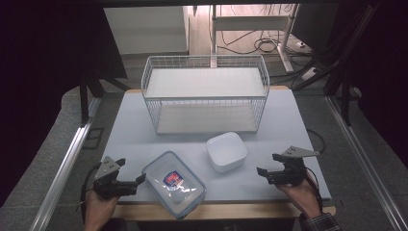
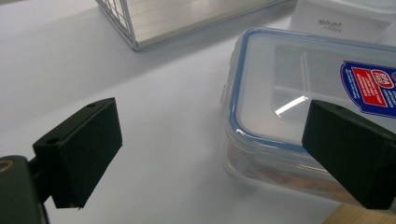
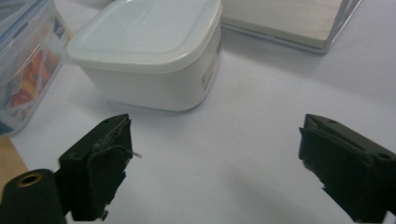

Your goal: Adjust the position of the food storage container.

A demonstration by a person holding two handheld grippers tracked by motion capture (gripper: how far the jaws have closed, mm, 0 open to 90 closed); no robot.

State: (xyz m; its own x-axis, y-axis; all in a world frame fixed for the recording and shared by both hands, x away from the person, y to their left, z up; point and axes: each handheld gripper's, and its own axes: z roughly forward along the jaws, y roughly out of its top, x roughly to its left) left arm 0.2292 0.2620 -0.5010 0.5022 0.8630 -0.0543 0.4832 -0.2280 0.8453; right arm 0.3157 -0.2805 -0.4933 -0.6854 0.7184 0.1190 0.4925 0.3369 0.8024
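Left gripper (image 1: 132, 182), jaws apart, empty, just beside the clear blue-rimmed lidded plastic box (image 1: 174, 183) at the table's (image 1: 130, 125) near edge; right gripper (image 1: 269, 164), likewise apart, faces the white square lidded tub (image 1: 226, 151), probably poised for pickup; white wire basket (image 1: 207, 91) behind.

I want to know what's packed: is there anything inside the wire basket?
No, the wire basket at the back of the table holds nothing; its pale floor shows bare in the high view.

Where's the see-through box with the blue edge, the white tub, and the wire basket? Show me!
see-through box (image 1: 174, 184), high view, on its clear lid by the sticker.
white tub (image 1: 226, 151), high view, middle of its white lid.
wire basket (image 1: 206, 99), high view, on its front top rim.
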